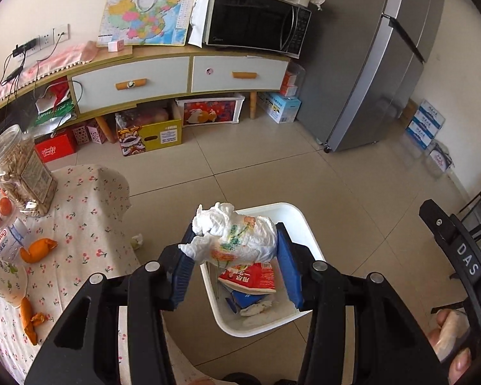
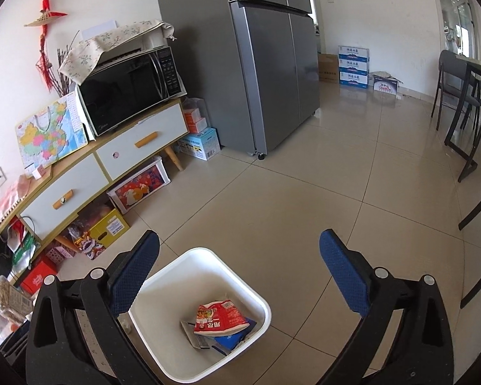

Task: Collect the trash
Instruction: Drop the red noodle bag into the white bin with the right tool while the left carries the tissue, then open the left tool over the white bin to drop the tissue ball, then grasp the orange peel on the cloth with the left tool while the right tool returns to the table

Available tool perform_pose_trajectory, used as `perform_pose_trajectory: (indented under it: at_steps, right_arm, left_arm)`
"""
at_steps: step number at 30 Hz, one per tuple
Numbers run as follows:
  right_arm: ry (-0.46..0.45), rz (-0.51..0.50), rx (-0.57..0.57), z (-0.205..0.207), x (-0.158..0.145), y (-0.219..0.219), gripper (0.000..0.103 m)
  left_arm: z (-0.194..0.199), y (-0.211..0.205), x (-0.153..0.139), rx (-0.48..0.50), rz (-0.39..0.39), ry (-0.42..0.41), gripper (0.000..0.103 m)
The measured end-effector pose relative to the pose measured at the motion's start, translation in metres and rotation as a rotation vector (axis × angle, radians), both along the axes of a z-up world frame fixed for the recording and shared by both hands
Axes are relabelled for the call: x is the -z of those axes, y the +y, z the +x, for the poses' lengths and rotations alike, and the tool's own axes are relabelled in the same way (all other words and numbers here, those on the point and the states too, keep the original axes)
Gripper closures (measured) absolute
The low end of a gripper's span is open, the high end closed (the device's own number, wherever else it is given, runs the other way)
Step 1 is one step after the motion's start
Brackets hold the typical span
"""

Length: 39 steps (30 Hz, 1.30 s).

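Observation:
My left gripper (image 1: 237,240) is shut on a crumpled white tissue with a flower print (image 1: 237,237) and holds it above the white trash bin (image 1: 291,221) on the floor. The bin holds a red wrapper (image 1: 250,277), a blue packet and a tissue. My right gripper (image 2: 240,276) is open and empty, its blue pads wide apart above the same bin (image 2: 205,256), where the red wrapper (image 2: 219,319) shows. Orange peels (image 1: 37,250) lie on the cherry-print tablecloth (image 1: 89,211) at the left. A small paper scrap (image 1: 138,240) lies on the floor by the table.
On the table stand a jar of sticks (image 1: 19,173), a paper cup (image 1: 3,280) and a tissue pack. Beyond are a low cabinet (image 1: 189,70) with a microwave (image 1: 256,22), boxes beneath, a grey fridge (image 2: 259,64), and a dark table with chairs (image 2: 465,96) at the right.

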State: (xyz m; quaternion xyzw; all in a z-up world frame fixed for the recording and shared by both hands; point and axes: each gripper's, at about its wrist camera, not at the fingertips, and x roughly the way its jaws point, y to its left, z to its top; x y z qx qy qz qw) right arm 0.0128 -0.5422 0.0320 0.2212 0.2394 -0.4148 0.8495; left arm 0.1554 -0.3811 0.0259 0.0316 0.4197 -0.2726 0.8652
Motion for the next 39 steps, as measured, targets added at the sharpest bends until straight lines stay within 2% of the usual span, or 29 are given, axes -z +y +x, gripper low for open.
perform_pose_trajectory:
  at_steps: [5, 7, 9, 17, 22, 25, 35, 39]
  right_arm:
    - [-0.031, 0.039, 0.041, -0.014, 0.001, -0.015, 0.007]
    - [-0.04, 0.051, 0.052, -0.017, 0.002, -0.019, 0.007]
    - [-0.043, 0.061, 0.06, -0.018, 0.003, -0.022, 0.007]
    - [-0.018, 0.025, 0.046, -0.016, 0.001, -0.019, 0.007]
    - [0.015, 0.012, -0.003, -0.007, 0.002, -0.01, 0.007]
    - [0.044, 0.007, -0.053, 0.002, 0.005, 0.002, 0.007]
    - [0.163, -0.121, -0.3, 0.044, 0.008, 0.082, 0.007]
    - [0.192, -0.137, -0.379, 0.056, 0.011, 0.107, 0.007]
  left_arm:
    - [0.011, -0.03, 0.01, 0.013, 0.0, 0.049, 0.053]
    - [0.013, -0.042, 0.016, 0.048, 0.0, 0.085, 0.046]
    - [0.014, -0.052, 0.022, 0.066, 0.015, 0.115, 0.044]
    - [-0.002, -0.053, 0.026, 0.044, 0.064, 0.055, 0.025]
    - [-0.003, -0.032, 0.02, -0.005, 0.09, 0.025, 0.019]
    - [-0.005, -0.013, 0.021, -0.048, 0.115, 0.008, 0.019]
    - [-0.009, 0.07, 0.044, -0.196, 0.189, 0.048, 0.019]
    - [-0.007, 0.1, 0.047, -0.244, 0.202, 0.049, 0.019]
